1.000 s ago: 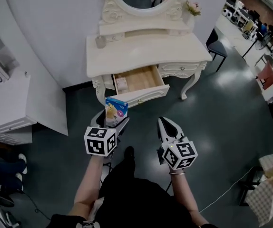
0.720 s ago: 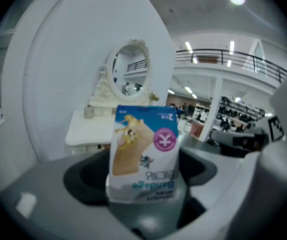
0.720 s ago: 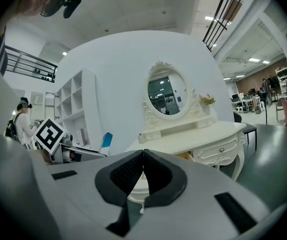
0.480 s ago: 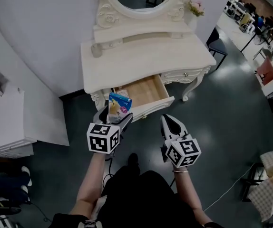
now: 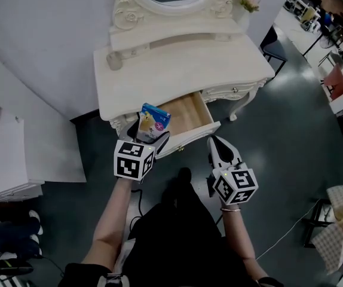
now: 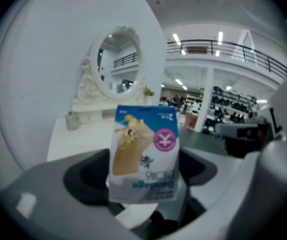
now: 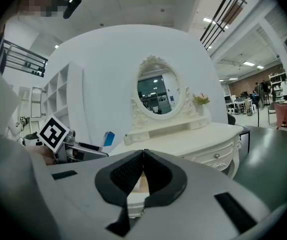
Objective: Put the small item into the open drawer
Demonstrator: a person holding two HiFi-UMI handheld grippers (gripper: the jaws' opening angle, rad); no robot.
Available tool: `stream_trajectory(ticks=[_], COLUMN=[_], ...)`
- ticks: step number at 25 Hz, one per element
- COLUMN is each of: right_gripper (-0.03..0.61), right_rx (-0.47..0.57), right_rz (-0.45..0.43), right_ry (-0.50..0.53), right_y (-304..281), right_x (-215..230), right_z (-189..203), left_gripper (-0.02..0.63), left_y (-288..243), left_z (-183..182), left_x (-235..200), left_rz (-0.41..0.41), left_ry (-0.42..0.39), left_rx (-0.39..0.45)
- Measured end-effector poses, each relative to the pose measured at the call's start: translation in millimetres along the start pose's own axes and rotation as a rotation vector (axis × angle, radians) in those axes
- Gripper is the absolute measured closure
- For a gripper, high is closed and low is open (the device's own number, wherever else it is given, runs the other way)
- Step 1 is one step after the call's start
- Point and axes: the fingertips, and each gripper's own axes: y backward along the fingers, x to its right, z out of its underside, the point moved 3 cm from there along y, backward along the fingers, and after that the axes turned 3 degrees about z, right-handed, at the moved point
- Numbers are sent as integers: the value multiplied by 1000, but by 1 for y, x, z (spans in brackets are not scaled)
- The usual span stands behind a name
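My right gripper [image 5: 218, 147] is empty, jaws together. My left gripper's [image 5: 150, 137] jaws are clamped on the bottom edge of a glossy cardboard box [image 5: 155, 121], by the front left corner of the open wooden drawer [image 5: 189, 109]. With so shallow a grip, it may tip out short, under the smooth cream bench [image 5: 183, 61].

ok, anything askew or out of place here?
Nothing spilled or damaged. One oddity: the small box clamped in the left gripper sits tilted, its lower print upside down in the left gripper view. The drawer is open, as the task expects; the right gripper is shut, empty.
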Motion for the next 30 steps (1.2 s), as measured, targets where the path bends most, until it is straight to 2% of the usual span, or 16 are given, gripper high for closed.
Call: stream_trajectory(ticks=[5,12,21,30], right_gripper=[574,574,574,574], right_rx=[8,-3,-25,-45], right_rz=[4,13,29,39], right_ry=[-14,-32,-74,-100], right_y=[-22,-50,-75,-88], right_x=[19,53,94,122], right_z=[-7,-14,-16,-15], left_gripper=[186,186,186,186], left_y=[-33,-88,-150,-197], left_z=[-7,-12,-9,5], left_x=[-6,-3,6,22], left_rz=[20,72,162,241], left_ry=[-22,-108,-177,-292], left_rx=[-36,-126,-248,-375])
